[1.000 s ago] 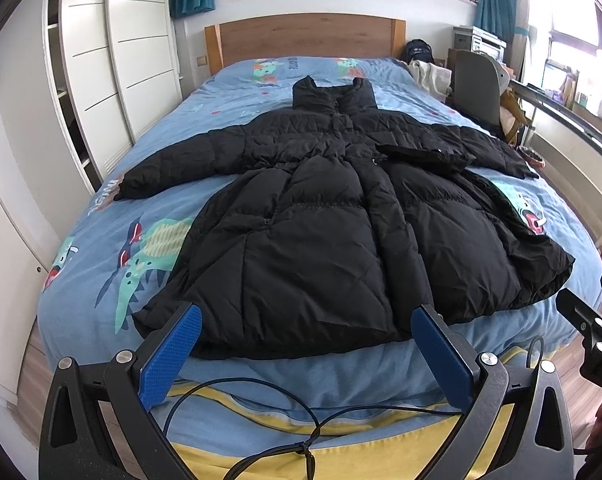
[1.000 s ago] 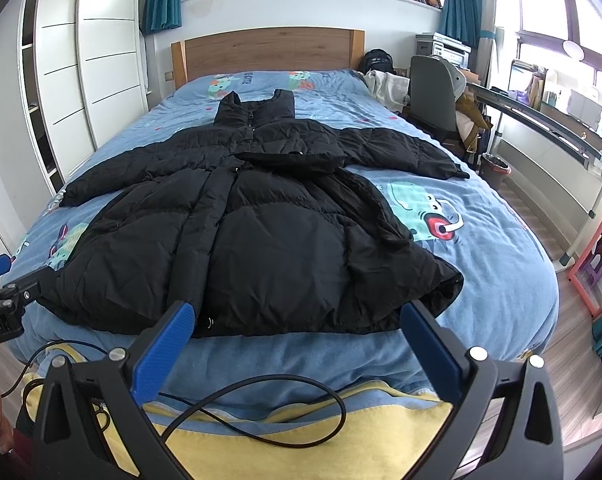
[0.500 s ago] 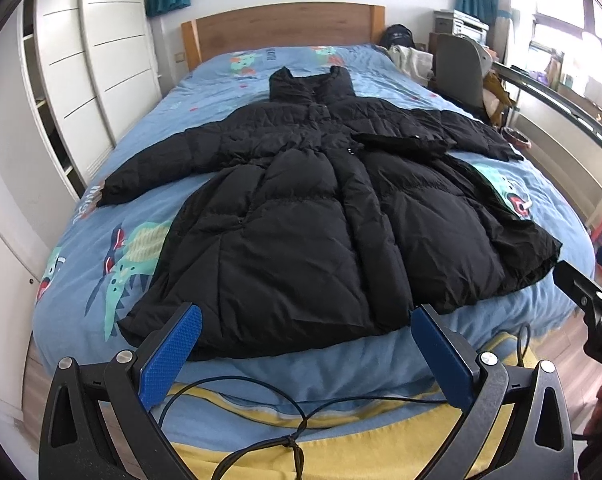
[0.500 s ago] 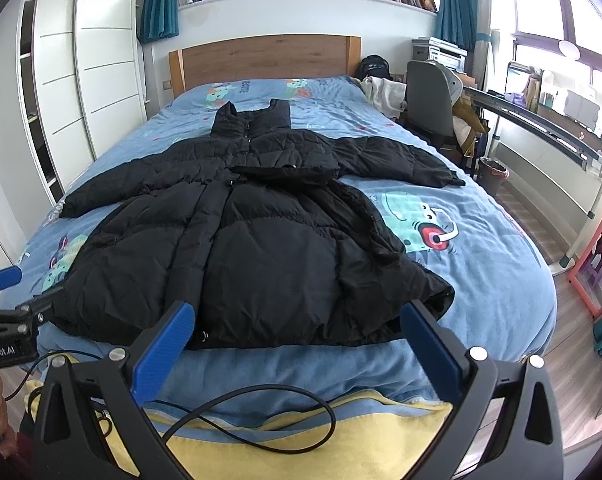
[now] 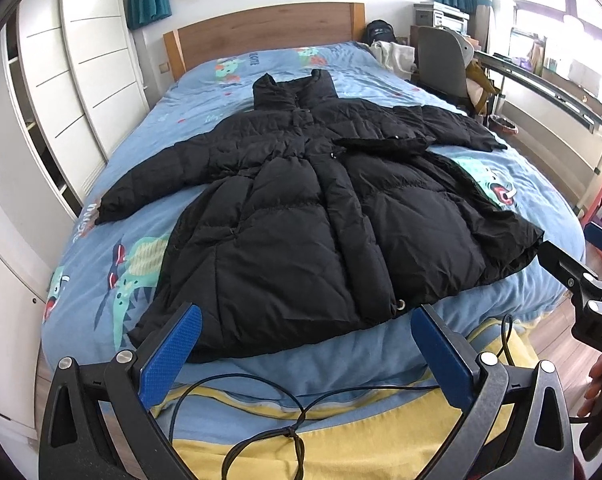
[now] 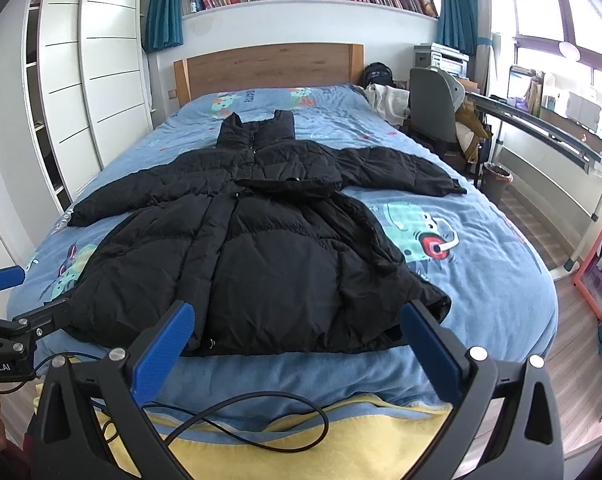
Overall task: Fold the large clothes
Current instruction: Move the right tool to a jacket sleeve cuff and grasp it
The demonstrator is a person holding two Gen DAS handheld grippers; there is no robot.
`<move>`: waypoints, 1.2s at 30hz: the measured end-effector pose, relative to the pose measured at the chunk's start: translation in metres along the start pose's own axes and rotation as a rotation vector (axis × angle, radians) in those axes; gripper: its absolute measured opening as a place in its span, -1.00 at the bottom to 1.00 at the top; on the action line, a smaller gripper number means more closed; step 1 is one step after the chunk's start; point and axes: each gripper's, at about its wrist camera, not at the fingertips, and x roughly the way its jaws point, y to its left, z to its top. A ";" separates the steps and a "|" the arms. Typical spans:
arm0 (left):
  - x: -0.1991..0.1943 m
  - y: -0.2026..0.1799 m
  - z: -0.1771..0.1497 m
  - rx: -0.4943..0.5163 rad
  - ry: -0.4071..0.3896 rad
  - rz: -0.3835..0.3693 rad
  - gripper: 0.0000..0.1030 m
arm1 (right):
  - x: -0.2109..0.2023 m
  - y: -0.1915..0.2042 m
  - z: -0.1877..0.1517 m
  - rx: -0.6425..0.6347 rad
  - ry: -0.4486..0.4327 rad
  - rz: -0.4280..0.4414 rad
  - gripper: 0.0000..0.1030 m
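Puffer coat [image 5: 309, 216], black and long, lies face up and spread across the blue cartoon-print bed [image 5: 221, 80], collar toward the far wooden headboard [image 6: 269, 66], hem at the near edge, 2 sleeves stretched out left and right. Nothing is folded yet apart from a rumpled lower right corner. Left gripper [image 5: 307, 354] hangs over the near edge of the bed with its jaws wide apart and nothing between them; right gripper [image 6: 297, 344] does the same beside it, equally spread and unloaded. Black cables [image 6: 245, 420] loop on the yellow blanket [image 6: 341, 448] just below both tools, so a reach forward could snag them. Slippery, thick padding is the likelier trouble: a shallow pinch at the hem may slide off, or catch only the top layer and drag the coat askew.
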 end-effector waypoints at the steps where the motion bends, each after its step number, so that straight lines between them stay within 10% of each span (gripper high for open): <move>1: -0.004 0.001 0.003 -0.002 -0.005 -0.006 0.99 | -0.003 0.001 0.003 -0.008 -0.006 0.003 1.00; 21: -0.206 0.079 0.175 -0.045 -0.391 -0.224 0.99 | -0.159 -0.018 0.182 -0.134 -0.357 0.012 1.00; 28: -0.215 0.117 0.231 -0.095 -0.490 -0.100 0.99 | -0.191 -0.017 0.264 -0.153 -0.500 -0.002 1.00; 36: -0.147 0.175 0.284 -0.176 -0.463 0.091 0.99 | -0.119 -0.018 0.316 -0.151 -0.465 -0.021 1.00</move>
